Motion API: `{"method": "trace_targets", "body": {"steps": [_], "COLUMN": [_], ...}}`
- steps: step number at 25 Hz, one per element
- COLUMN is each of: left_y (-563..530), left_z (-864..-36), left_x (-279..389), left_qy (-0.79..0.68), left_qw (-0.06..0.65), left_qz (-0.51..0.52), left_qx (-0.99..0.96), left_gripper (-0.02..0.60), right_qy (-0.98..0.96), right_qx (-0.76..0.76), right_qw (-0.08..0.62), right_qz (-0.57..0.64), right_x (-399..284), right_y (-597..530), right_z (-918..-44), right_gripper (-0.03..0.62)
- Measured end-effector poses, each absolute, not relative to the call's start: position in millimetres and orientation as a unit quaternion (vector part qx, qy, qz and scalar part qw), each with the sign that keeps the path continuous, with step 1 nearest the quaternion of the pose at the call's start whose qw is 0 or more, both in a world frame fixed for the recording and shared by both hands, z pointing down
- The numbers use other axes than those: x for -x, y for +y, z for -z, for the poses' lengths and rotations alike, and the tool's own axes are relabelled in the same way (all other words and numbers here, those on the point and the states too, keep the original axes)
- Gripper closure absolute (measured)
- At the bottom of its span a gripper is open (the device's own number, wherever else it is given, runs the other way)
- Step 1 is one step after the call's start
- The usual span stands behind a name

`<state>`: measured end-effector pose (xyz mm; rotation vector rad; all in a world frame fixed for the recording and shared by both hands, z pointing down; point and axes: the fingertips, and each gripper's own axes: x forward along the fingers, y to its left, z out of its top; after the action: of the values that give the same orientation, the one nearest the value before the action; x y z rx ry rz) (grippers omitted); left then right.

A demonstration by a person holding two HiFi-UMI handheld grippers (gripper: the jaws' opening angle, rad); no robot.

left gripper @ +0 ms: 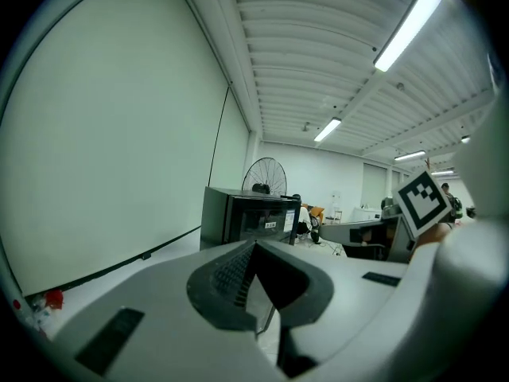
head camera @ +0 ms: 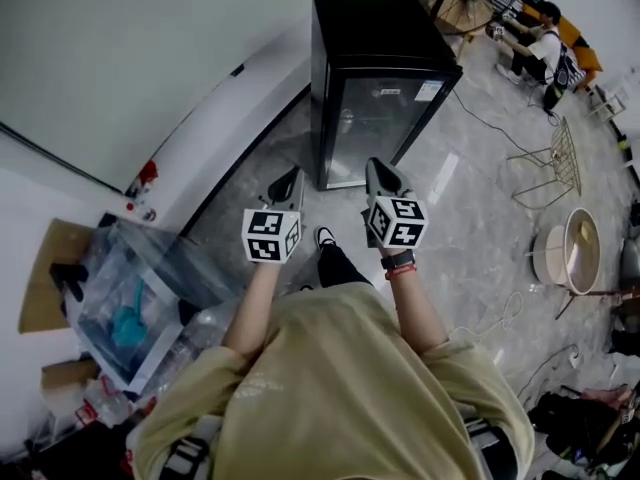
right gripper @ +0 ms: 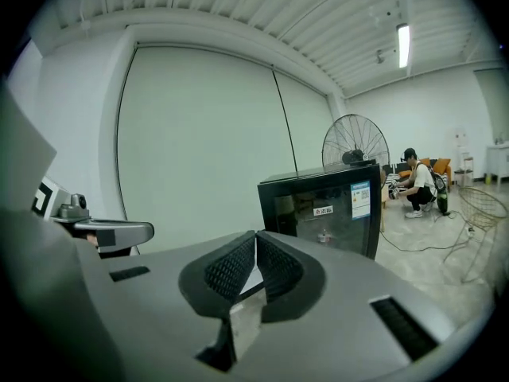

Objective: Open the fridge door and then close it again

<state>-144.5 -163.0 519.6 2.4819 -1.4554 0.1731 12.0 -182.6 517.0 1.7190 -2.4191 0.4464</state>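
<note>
Black glass-door fridge (head camera: 385, 88): door shut. Left gripper (head camera: 285, 186), right gripper (head camera: 383, 176) both clenched, nothing held, short of fridge. Head view alone shows clear plastic box (head camera: 165, 258); gripper views, ceiling strip lamps (left gripper: 406, 26).

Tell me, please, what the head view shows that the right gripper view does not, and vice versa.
Only the head view: the clear plastic bin by the wall and the round tub on the floor. Only the right gripper view: the ceiling light, and that the right tongs are shut on nothing. Both: the black fridge, door closed, and the crouching person beyond it.
</note>
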Motion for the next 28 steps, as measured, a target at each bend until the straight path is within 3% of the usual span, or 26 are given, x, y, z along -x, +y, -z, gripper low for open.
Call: {"method": "trace_targets", "body": {"steps": [28], "left_y": [-104.6], "left_z": [-496.0], "left_x": [145.7], "left_qy": [-0.512], "left_qw": [0.090], "left_qz": [-0.025], "left_qx": [-0.854], "left_gripper": [0.563], "right_qy": [-0.809], "right_qx": [-0.581], "right_qw": [0.049], "right_qz": [-0.080], "right_x": [5.4], "right_y": [-104.7], "right_z": [-487.3], "right_gripper": [0.571]}}
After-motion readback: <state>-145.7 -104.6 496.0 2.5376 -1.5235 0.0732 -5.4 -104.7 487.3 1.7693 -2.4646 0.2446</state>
